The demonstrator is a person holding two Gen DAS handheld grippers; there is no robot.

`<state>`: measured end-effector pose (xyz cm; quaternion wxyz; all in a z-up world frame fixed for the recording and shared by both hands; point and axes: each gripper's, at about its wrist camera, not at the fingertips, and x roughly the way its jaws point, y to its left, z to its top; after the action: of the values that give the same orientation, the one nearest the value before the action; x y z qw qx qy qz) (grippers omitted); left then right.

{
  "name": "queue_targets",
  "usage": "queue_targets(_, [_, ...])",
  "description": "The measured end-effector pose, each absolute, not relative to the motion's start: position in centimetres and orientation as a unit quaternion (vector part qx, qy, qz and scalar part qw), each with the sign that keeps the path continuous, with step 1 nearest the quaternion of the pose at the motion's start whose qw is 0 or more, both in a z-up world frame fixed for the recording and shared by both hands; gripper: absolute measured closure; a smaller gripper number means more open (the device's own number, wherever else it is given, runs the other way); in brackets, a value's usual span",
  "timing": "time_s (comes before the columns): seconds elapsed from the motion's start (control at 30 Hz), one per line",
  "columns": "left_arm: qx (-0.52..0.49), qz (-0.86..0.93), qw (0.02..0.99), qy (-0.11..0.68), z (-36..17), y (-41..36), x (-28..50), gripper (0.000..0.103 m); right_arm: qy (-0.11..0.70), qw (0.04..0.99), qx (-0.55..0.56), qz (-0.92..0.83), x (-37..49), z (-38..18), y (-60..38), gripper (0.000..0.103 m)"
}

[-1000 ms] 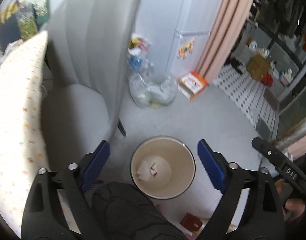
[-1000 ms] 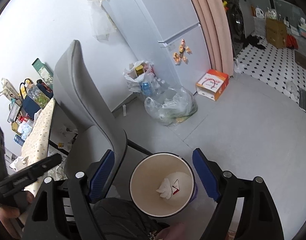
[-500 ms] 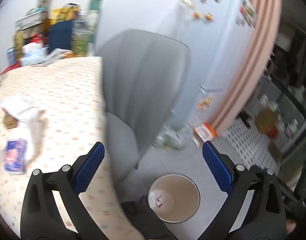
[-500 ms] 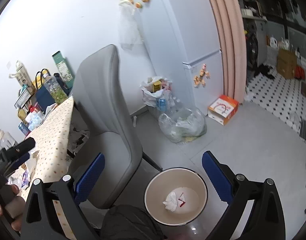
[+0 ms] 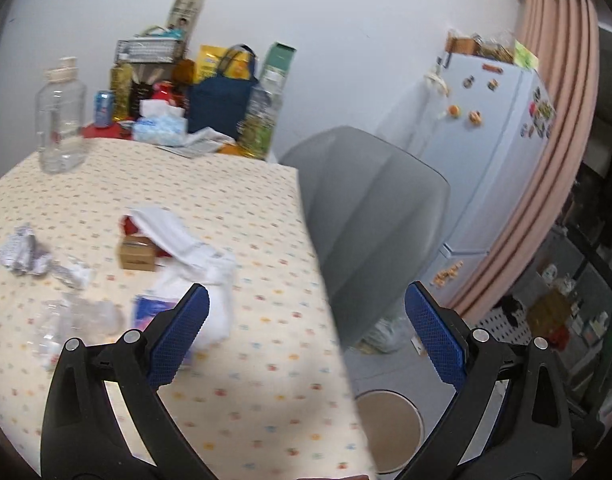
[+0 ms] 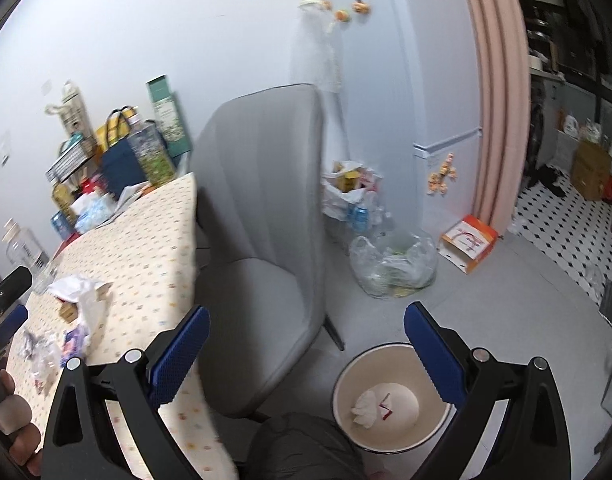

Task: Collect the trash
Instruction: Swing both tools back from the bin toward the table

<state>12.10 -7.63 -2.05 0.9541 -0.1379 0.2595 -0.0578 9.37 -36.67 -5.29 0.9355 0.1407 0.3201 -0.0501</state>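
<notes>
The left gripper [image 5: 306, 320] hangs over the edge of the dotted table [image 5: 245, 200], its 2 blue fingers [image 5: 177, 336] spread wide with nothing between them. On the table lie a crumpled paper [image 5: 21, 250], a white plastic bag [image 5: 193, 256], a small brown box [image 5: 137, 255] and a clear wrapper [image 5: 77, 316]. The right gripper [image 6: 306, 344] is also fully spread and empty, its jaws having just been opening. Below it on the floor stands the trash bin [image 6: 346, 380], beside the grey chair [image 6: 261, 240], with a white tissue [image 6: 366, 406] and a red scrap [image 6: 386, 410] at its bottom.
</notes>
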Motion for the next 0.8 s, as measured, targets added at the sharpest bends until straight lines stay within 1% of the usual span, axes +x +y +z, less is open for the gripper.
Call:
queue_targets(0.4, [-0.149, -0.02, 0.961, 0.234, -1.6, -0.2, 8.7, 0.006, 0.313, 0.943, 0.103, 0.043, 10.1, -3.8, -28.9, 0.008])
queue_targets(0.8, [-0.164, 0.034, 0.958, 0.233, -1.9, 5.3, 6.9, 0.006, 0.303, 0.943, 0.06, 0.124, 11.0, -2.4, -21.0, 0.008])
